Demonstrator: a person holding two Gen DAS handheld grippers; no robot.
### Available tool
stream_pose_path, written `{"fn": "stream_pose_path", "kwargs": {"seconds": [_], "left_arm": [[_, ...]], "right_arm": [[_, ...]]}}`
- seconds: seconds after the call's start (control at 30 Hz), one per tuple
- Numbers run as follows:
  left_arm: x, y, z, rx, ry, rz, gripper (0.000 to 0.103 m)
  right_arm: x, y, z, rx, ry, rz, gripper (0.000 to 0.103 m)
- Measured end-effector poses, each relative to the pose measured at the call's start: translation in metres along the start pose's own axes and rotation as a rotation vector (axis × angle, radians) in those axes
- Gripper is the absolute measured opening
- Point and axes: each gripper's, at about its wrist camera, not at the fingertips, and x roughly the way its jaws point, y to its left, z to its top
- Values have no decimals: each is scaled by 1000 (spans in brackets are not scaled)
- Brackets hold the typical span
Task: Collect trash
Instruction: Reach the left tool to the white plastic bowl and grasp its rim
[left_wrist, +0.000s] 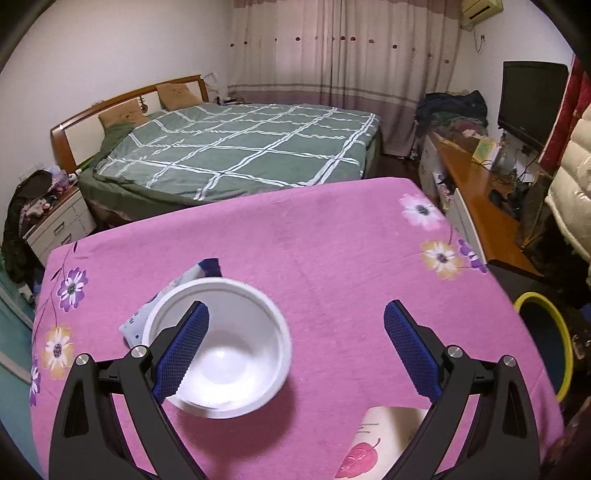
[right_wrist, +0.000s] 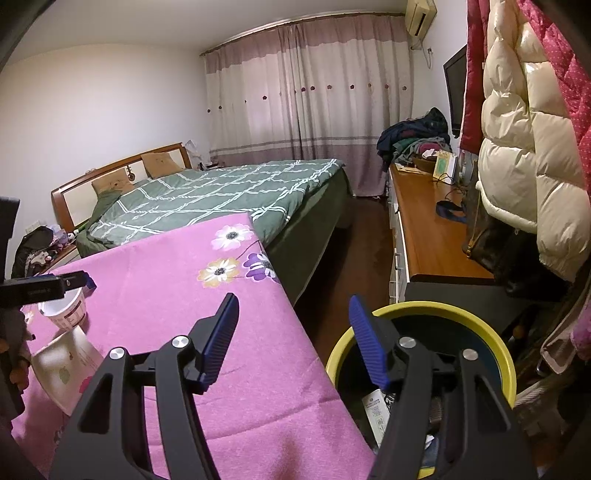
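Observation:
A white disposable bowl stands on the pink flowered tablecloth. A blue and white wrapper lies partly under its far left side. My left gripper is open above the bowl, its left finger over the bowl's left rim. A paper cup with a red leaf print lies at the near edge. My right gripper is open and empty over the table's right edge, beside the yellow-rimmed bin, which holds some trash. The bowl and cup also show in the right wrist view.
A green plaid bed lies behind the table. A wooden desk with a TV, clothes and cables runs along the right wall. Coats hang near the bin. A nightstand stands at the left.

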Motion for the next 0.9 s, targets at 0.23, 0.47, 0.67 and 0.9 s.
{"fn": "stream_pose_path", "kwargs": {"seconds": [0.23, 0.47, 0.67, 0.9], "left_arm": [[-21, 19, -2, -21, -11, 31, 94], [-36, 62, -27, -66, 8, 67, 94], [-26, 83, -48, -108, 54, 57, 94], [6, 69, -55, -85, 96, 45, 94]], "right_arm": [[1, 1, 0, -4, 2, -5, 61], [2, 1, 0, -5, 5, -7, 63], [2, 1, -1, -10, 11, -12, 63], [5, -2, -2, -2, 23, -6, 63]]}}
